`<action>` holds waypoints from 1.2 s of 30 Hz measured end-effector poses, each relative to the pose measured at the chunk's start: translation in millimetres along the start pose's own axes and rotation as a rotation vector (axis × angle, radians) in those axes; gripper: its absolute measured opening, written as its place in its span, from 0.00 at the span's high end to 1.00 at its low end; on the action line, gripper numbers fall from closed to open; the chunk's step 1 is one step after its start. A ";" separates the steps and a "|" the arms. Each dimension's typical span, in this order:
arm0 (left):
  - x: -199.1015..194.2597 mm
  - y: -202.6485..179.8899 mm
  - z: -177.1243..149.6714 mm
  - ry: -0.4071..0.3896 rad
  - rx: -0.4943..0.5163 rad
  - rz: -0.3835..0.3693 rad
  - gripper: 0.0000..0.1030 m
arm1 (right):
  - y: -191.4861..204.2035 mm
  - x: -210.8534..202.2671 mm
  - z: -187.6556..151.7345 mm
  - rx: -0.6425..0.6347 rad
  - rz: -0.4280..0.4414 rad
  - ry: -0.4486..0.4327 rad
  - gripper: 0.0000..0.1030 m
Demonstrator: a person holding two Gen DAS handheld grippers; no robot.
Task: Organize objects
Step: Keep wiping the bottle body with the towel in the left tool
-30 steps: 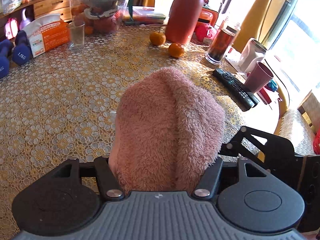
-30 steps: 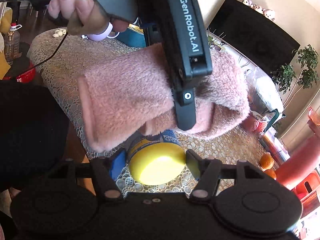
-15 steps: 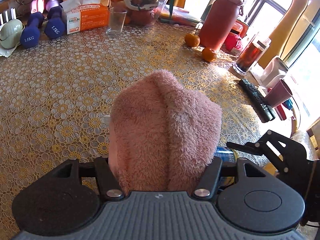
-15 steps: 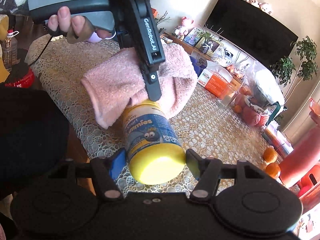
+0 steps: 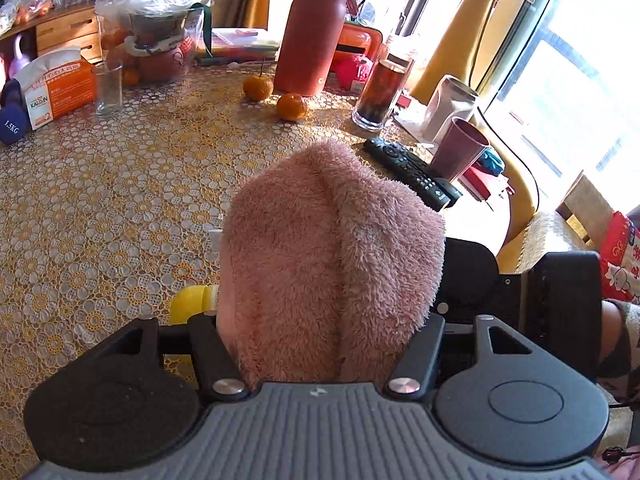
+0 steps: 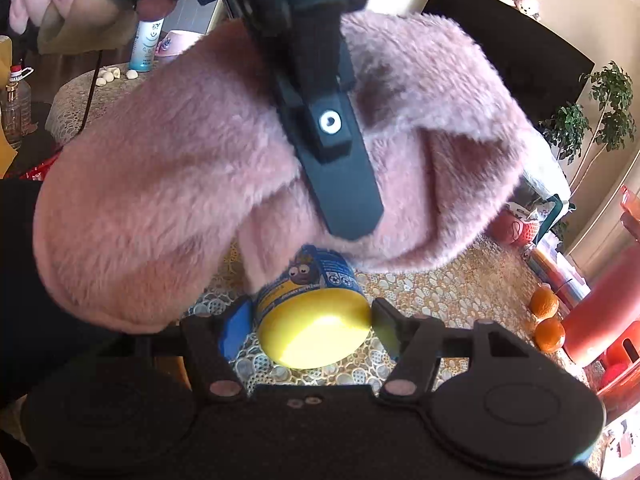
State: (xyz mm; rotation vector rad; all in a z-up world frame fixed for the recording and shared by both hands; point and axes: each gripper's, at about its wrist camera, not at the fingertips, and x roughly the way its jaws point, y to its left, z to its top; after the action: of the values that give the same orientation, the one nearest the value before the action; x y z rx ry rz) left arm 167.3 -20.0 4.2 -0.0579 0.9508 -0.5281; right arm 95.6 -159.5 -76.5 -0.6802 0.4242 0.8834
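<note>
My left gripper (image 5: 320, 312) is shut on a folded pink fluffy towel (image 5: 332, 256), held above the table; the towel hides its fingertips. In the right wrist view the towel (image 6: 168, 184) hangs close in front of the camera, with the left gripper's black finger (image 6: 332, 148) across it. My right gripper (image 6: 310, 320) is shut on a gummies bottle with a yellow lid (image 6: 316, 338) and blue label, tilted over the table just under the towel. The yellow lid (image 5: 188, 304) peeks out left of the towel in the left wrist view.
A lace-patterned tablecloth (image 5: 120, 200) covers the table. On it are a remote (image 5: 412, 172), maroon cup (image 5: 460, 152), glass of dark drink (image 5: 380, 96), two oranges (image 5: 292, 106), red jug (image 5: 312, 40), empty glass (image 5: 108, 88), tissue box (image 5: 52, 88) and dumbbell (image 5: 10, 124).
The towel and the bottle have come close together again; the towel now fills most of the right wrist view. The left wrist view has swung back toward the window side.
</note>
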 end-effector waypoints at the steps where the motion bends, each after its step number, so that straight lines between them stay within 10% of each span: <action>1: 5.1 1.1 -1.2 0.010 -0.001 0.007 0.40 | 0.3 -0.6 0.3 0.001 0.001 -0.001 0.38; 21: -13.3 37.8 0.6 -0.026 -0.058 0.119 0.42 | -1.4 -7.3 -0.8 0.025 0.013 -0.006 0.38; 36: -10.3 0.8 1.3 -0.047 0.049 0.044 0.42 | -0.1 -1.6 1.0 0.009 -0.002 0.019 0.38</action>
State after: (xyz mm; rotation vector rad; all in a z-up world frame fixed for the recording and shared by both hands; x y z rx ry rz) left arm 163.8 -14.9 12.6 -0.0055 0.8908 -0.5076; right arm 94.9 -159.7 -74.8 -0.6811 0.4443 0.8733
